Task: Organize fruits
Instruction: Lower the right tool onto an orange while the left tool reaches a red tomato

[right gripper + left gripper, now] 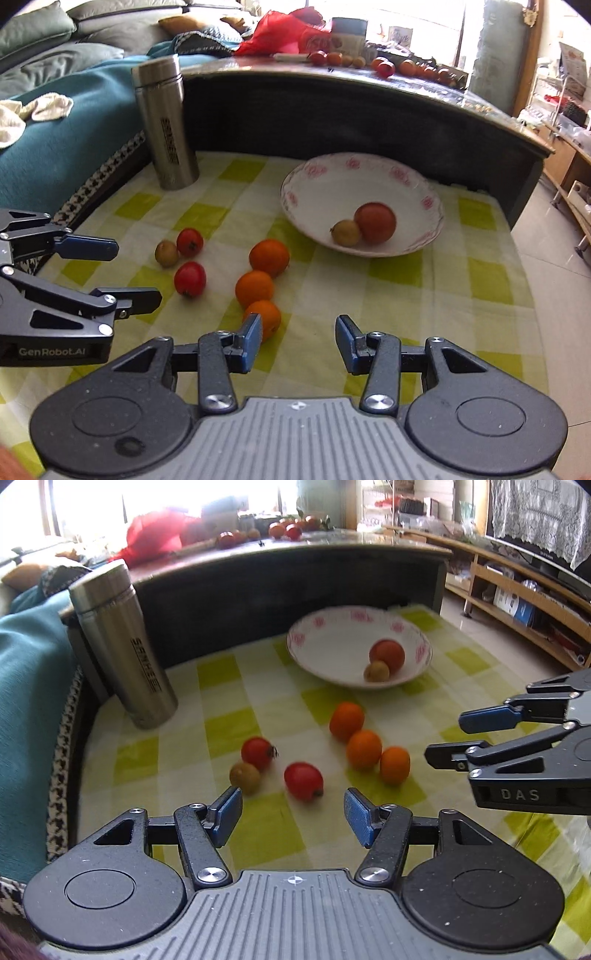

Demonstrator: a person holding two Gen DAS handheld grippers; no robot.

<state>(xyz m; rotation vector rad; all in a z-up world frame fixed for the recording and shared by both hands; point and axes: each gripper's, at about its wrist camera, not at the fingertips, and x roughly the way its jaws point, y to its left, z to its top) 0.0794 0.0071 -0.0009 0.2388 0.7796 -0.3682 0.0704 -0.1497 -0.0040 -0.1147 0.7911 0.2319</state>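
Red fruit (pixel 303 781) between parted left tongs (pixel 293 814)

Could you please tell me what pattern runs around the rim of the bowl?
Pink floral motifs on a white bowl, clearest in the right wrist view.

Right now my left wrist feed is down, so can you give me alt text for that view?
The open left tool hovers over a green-checked cloth just short of a red fruit, with another red fruit, a brownish one and three oranges loose nearby. A white bowl beyond holds two fruits; a steel flask stands left; the open right tool enters right.
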